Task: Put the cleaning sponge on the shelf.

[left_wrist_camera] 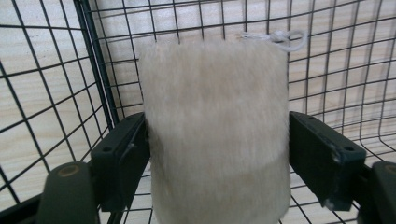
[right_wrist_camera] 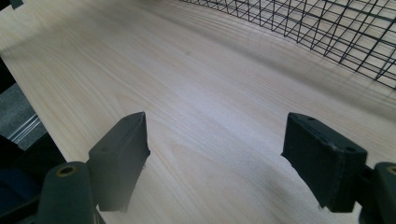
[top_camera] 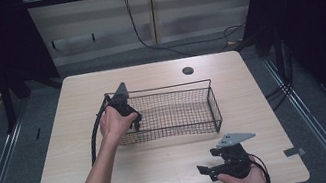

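A cream furry pouch (left_wrist_camera: pixel 215 130) with a white string loop (left_wrist_camera: pixel 285 38) at its top stands between the jaws of my left gripper (left_wrist_camera: pixel 217 156), inside the black wire basket (left_wrist_camera: pixel 100 70). The jaws stand wide apart and lie along the pouch's two sides without squeezing it. In the high view my left gripper (top_camera: pixel 135 120) reaches down into the left end of the basket (top_camera: pixel 170 88), with the hand over it, and the pouch is hidden there. My right gripper (top_camera: pixel 207 161) is open and empty, low over the table near the front right edge.
The wooden table (top_camera: pixel 164 167) has a round cable hole (top_camera: pixel 188 71) behind the basket. In the right gripper view, bare wood lies under the open gripper (right_wrist_camera: pixel 217 154) and the basket's wall (right_wrist_camera: pixel 327 28) stands farther off. Tape marks sit at both front corners.
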Demonstrator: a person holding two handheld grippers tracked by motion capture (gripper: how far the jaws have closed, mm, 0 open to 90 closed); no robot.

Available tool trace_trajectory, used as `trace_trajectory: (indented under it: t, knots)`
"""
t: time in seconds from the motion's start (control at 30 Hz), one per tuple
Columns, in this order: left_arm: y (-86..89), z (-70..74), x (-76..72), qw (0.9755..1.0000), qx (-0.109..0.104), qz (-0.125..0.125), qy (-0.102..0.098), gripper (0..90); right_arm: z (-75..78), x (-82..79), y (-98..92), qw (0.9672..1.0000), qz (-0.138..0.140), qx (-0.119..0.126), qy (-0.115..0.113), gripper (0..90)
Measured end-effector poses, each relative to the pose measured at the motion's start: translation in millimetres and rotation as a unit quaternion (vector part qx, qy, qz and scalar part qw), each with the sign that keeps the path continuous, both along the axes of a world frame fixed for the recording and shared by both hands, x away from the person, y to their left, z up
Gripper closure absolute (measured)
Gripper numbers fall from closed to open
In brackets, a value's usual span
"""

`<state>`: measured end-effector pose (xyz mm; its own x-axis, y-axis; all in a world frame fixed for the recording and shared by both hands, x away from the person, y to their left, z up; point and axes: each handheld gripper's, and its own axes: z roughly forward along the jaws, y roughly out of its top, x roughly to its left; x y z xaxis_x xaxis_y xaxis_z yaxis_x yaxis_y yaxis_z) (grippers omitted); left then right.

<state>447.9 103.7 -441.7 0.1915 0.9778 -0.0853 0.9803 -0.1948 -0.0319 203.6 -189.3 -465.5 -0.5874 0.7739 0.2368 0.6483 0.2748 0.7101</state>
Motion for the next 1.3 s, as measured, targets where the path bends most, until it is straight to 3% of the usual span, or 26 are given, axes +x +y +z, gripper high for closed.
trace_trajectory:
  t: [0.07, 0.23, 0.93, 1.1, 1.3]
  knots:
    - [0.8, 0.9, -0.3, 1.0, 0.002, 0.002, -0.005, 21.6, 0.2, -0.2, 0.1, 1.0, -0.001, 0.001, 0.001, 22.2]
    - [2.0, 3.6, -0.6, 0.9997, -0.021, 0.007, -0.006, 18.7, 0.6, -0.4, -0.1, 1.0, -0.003, 0.0, 0.001, 22.2]
    - [9.0, 19.8, -4.3, 0.9973, -0.07, -0.007, -0.022, 18.0, -0.2, 0.5, 1.0, 1.0, -0.001, 0.0, 0.003, 22.2]
    - [13.0, 23.5, -5.0, 0.9961, -0.082, -0.012, -0.028, 17.9, -0.1, 0.6, 1.0, 1.0, -0.001, -0.001, 0.002, 22.2]
    - [20.0, 26.4, -6.4, 0.9925, -0.112, -0.028, -0.04, 17.9, -0.2, 0.6, 1.2, 1.0, -0.002, 0.0, 0.004, 22.2]
